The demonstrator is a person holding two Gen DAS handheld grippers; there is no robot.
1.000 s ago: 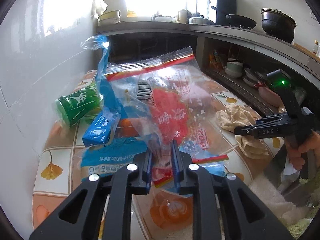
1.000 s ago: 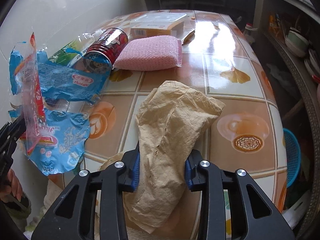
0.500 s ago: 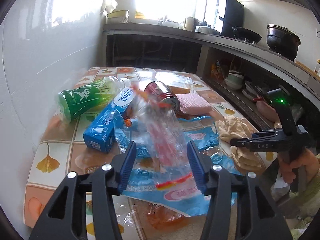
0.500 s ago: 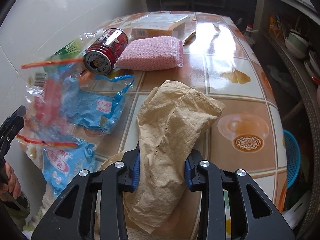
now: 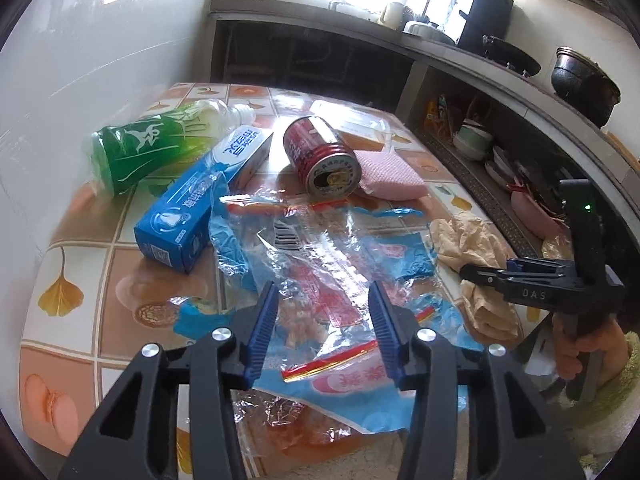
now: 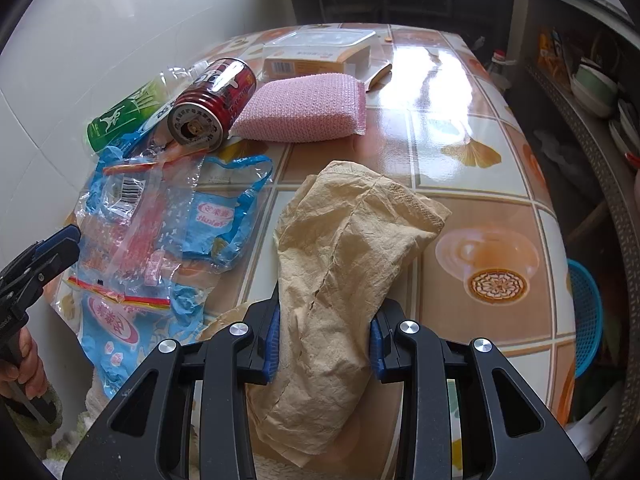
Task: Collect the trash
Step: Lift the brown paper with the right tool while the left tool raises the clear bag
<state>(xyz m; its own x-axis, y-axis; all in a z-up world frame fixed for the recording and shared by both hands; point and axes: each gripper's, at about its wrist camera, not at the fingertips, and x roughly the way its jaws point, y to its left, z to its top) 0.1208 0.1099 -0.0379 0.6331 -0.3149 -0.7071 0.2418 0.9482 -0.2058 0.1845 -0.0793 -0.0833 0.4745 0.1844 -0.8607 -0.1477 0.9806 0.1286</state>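
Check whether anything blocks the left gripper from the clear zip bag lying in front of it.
Nothing visible does. The left gripper, its jaws closing slightly, hangs above the clear zip bag, which lies topmost on the blue wrappers; the pads do not touch it.

Clear zip bag (image 5: 316,276) with red strips, flat on crumpled blue wrappers (image 6: 224,216). Green bottle (image 5: 152,144) on its side by the wall, blue box (image 5: 200,204) beside it. Red can (image 5: 320,156) on its side, touching pink sponge (image 6: 304,108). Crumpled tan paper (image 6: 344,264) sticking forward.
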